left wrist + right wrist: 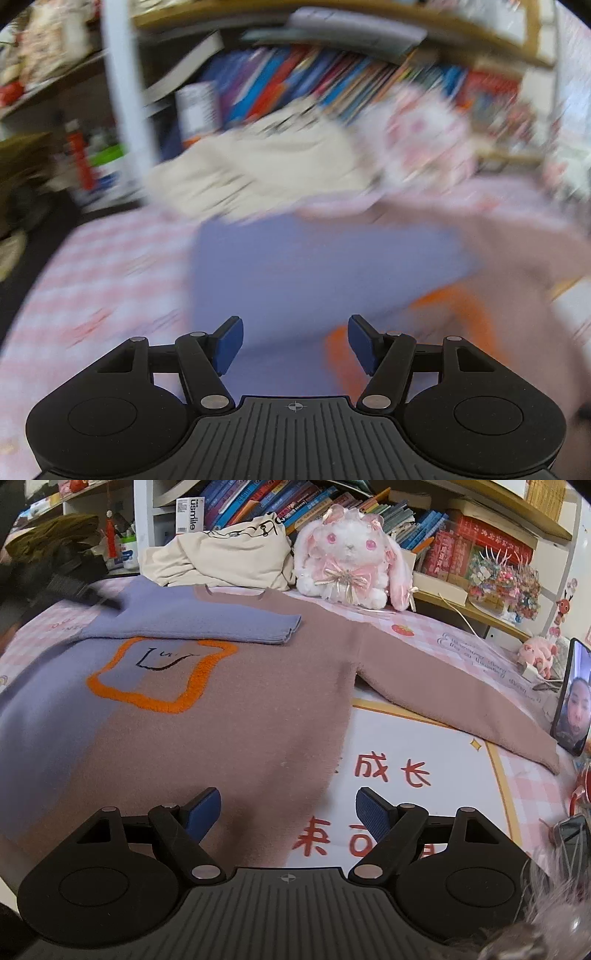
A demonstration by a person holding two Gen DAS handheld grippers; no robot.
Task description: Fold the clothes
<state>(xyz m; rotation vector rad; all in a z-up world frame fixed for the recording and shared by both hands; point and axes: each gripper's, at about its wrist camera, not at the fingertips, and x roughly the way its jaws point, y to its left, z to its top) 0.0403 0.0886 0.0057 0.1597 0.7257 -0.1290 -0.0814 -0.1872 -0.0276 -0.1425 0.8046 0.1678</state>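
1. The right wrist view was sharp: the sweater (236,701), half lavender and half dusty pink, lay flat on the pink checked bed sheet (424,635) ahead of the right claw (288,814), its lavender sleeve (207,622) folded across the chest above the orange toast outline (162,672).
2. The right claw stood open and empty, over the sweater's hem edge.
3. Only this view showed the pink sleeve (461,705) stretched right, the plush rabbit (347,565) and the phone (572,698).
4. The left wrist view was blurred: the left claw (295,343) was open, nothing between its pads, above lavender knit (314,266).
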